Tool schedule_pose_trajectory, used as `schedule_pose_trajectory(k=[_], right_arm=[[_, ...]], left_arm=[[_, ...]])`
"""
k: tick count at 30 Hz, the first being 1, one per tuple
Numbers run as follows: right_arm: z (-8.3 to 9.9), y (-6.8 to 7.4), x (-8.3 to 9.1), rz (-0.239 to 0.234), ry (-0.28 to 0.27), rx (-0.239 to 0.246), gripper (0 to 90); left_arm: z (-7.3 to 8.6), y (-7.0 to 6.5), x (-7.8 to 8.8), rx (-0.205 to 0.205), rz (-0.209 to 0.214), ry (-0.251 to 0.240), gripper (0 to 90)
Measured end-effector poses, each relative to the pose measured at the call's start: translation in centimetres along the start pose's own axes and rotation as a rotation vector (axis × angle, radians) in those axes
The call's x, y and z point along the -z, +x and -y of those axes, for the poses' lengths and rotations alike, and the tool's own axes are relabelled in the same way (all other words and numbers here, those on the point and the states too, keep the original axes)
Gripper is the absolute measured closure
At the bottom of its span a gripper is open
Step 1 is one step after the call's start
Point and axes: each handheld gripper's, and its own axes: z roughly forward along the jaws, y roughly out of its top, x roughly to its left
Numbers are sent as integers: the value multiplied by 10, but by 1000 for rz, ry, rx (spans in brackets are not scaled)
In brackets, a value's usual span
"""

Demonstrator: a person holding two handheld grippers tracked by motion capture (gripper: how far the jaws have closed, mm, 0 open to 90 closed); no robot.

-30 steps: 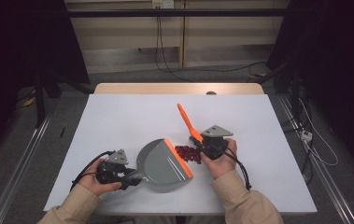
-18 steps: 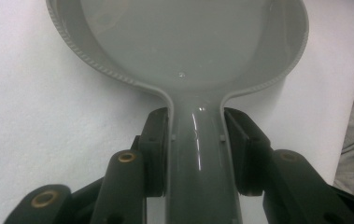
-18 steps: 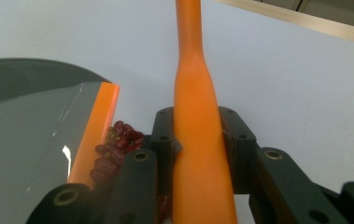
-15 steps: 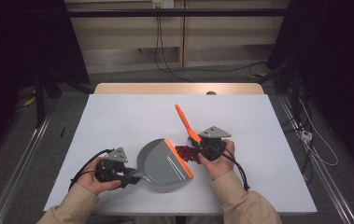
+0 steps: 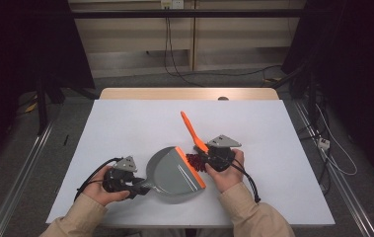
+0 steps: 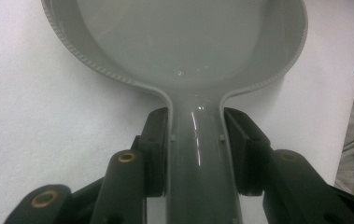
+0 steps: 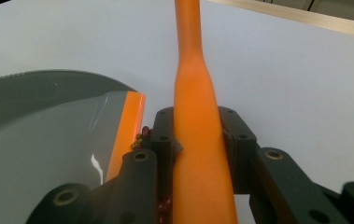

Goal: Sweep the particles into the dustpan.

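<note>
The white table (image 5: 125, 128) carries the whole job at its near middle, where the grey dustpan (image 5: 172, 173) lies flat with its orange lip (image 5: 190, 167) facing right, toward the small heap of dark red bits (image 5: 194, 161) just beside it. Since a second ago the orange brush (image 5: 190, 129) has leaned a little more to the left and the heap sits tighter against the lip, so the sweep looks close to carrying the bits in. The left gripper (image 5: 137, 185) has just been closing its jaws and now clamps the dustpan's handle (image 6: 195, 163); the right gripper (image 5: 205, 157) is clamped on the brush's handle.
</note>
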Motion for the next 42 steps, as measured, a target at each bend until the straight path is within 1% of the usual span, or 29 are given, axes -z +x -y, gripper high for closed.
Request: schedule_pose_trajectory(k=[4, 6, 9, 12, 16, 18, 20, 21, 23, 24, 25, 27, 28, 29, 32, 33, 34, 35, 36, 37, 39, 42], right_arm=[[0, 4, -1, -10, -2, -1, 708], [0, 6, -2, -11, -8, -4, 708], [0, 8, -2, -24, -13, -20, 708], [0, 11, -2, -29, -16, -21, 708], [0, 15, -3, -43, -18, -22, 708], [0, 16, -4, -45, -21, -27, 708], [0, 17, -5, -58, -24, -46, 708], [0, 18, -5, -55, -24, -45, 708], [0, 20, -5, -65, -29, -62, 708], [-1, 22, -5, -58, -28, -58, 708], [-1, 23, -6, -67, -31, -64, 708], [-1, 26, -6, -70, -34, -59, 708], [-1, 28, -7, -78, -35, -60, 707], [-1, 29, -7, -74, -38, -57, 708], [-4, 33, -7, -105, -60, -70, 710], [-6, 35, -6, -130, -64, -88, 711], [-7, 37, -6, -159, -64, -100, 712], [-8, 40, -6, -170, -65, -99, 712], [-9, 43, -6, -169, -69, -78, 712], [-11, 43, -6, -175, -75, -71, 712], [-14, 39, -6, -182, -93, -90, 712], [-20, 31, -2, -173, -113, -102, 712]], left_arm=[[-1, 1, -1, -7, 2, 5, 625], [-1, 0, -2, -2, 3, 3, 625], [-1, 0, -3, -2, 4, 4, 625], [-2, 0, -3, 1, 2, 3, 625], [-2, 0, -4, -6, 3, 9, 625], [-2, 0, -5, 3, 3, 3, 625], [-2, 0, -5, 4, 2, 1, 625], [-2, 0, -5, 5, 2, 1, 625], [-2, 0, -5, 5, 1, 3, 625], [-2, 0, -5, 6, 2, 5, 625], [-1, 0, -5, 7, 2, 5, 625], [-1, 1, -5, -2, 3, 14, 625], [-1, 1, -5, -1, 3, 14, 625], [-1, 0, -5, 12, 4, 3, 626], [0, 0, -5, 15, 1, -1, 625], [0, 1, -5, 9, 2, 3, 625], [0, 1, -5, 13, 4, -2, 625], [0, 1, -5, 13, 3, -2, 625], [1, 1, -5, 16, 3, -5, 625], [1, 1, -5, 8, 2, 0, 625], [1, 1, -5, 7, -1, 0, 625], [1, 2, -5, 11, 5, -1, 625]])
